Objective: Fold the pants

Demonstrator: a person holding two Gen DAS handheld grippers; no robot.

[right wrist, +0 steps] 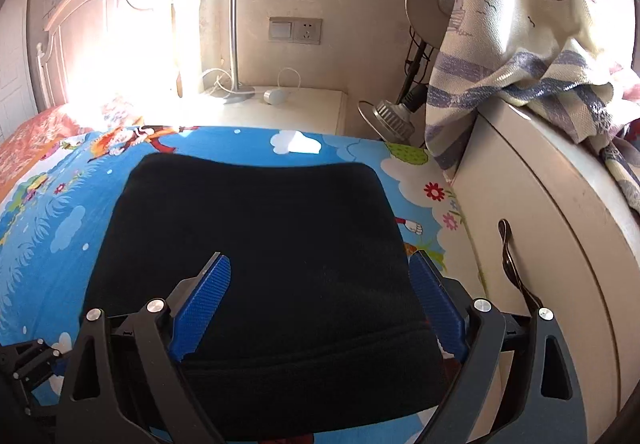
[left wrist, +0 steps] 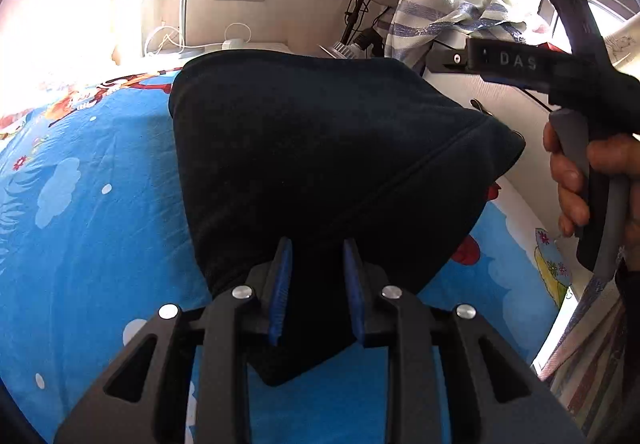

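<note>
Pants (right wrist: 256,264): black, folded into a squarish pad, lying flat on the bed, close to the white cabinet at its right edge.
Bed (right wrist: 52,228): blue cartoon-print sheet with clouds and flowers.
Left gripper (left wrist: 317,268): jaws narrow, blue pads on either side of a raised ridge of the pants near their corner; whether the pads press the cloth I cannot tell.
Right gripper (right wrist: 320,276): jaws wide apart above the pants, pads clear of the cloth, nothing clamped.
Hand (left wrist: 576,180): wrapped round the right gripper's grey handle, seen at the right of the left wrist view.
Cabinet (right wrist: 532,228): white, dark handle, striped curtain (right wrist: 516,56) draped over its top.
Nightstand (right wrist: 296,104): beyond the bed, under a wall socket.
</note>
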